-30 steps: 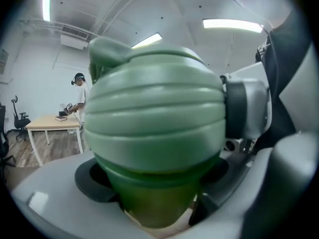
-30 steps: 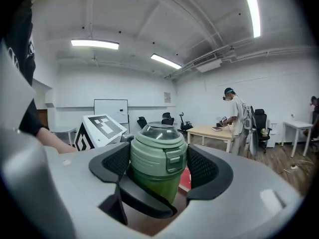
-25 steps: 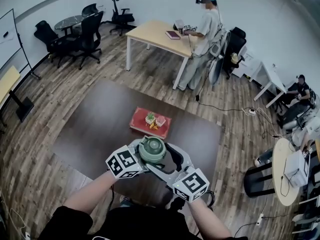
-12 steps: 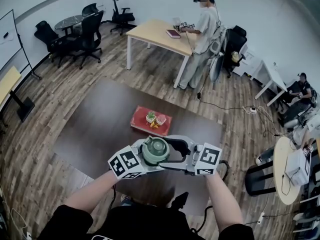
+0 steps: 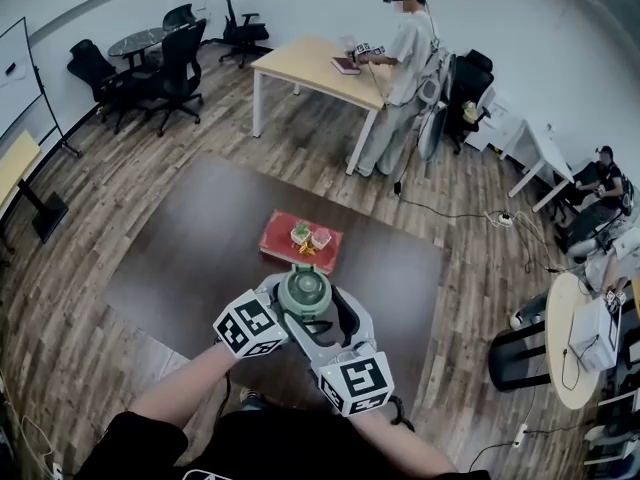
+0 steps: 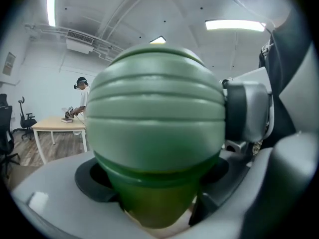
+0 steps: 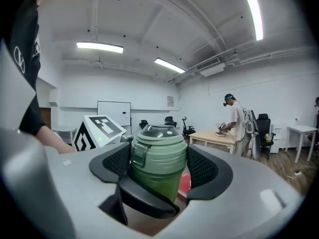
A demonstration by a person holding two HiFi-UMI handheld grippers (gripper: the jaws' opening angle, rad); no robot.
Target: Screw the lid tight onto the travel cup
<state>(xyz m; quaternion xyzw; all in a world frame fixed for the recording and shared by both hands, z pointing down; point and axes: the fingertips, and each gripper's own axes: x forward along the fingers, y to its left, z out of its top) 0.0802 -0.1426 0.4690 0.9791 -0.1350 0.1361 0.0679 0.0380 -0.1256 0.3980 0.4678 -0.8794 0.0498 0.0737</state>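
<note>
A green travel cup [image 5: 304, 291] with a ribbed lid is held up over the dark brown table [image 5: 190, 248], close to my body. My left gripper [image 6: 157, 183] is shut on the cup's body, and the lid [image 6: 154, 118] fills its view. My right gripper [image 7: 158, 166] comes in from the near side. Its black pads [image 7: 203, 167] press on both sides of the lid [image 7: 159, 148], so it is shut on the lid. The left gripper's marker cube [image 7: 98, 131] shows just behind the cup. The cup's base is hidden by the jaws.
A red tray [image 5: 300, 243] with small items lies on the dark table beyond the cup. At the back, a person [image 5: 400, 68] stands at a light wooden table [image 5: 310, 73]. Office chairs [image 5: 170, 68] stand at the back left; a seated person [image 5: 600, 183] and a round table [image 5: 565, 343] are at right.
The right gripper's marker cube swung out to the right of the cup, then back down toward my body, turning about the lid. The left gripper and cup barely shifted.
</note>
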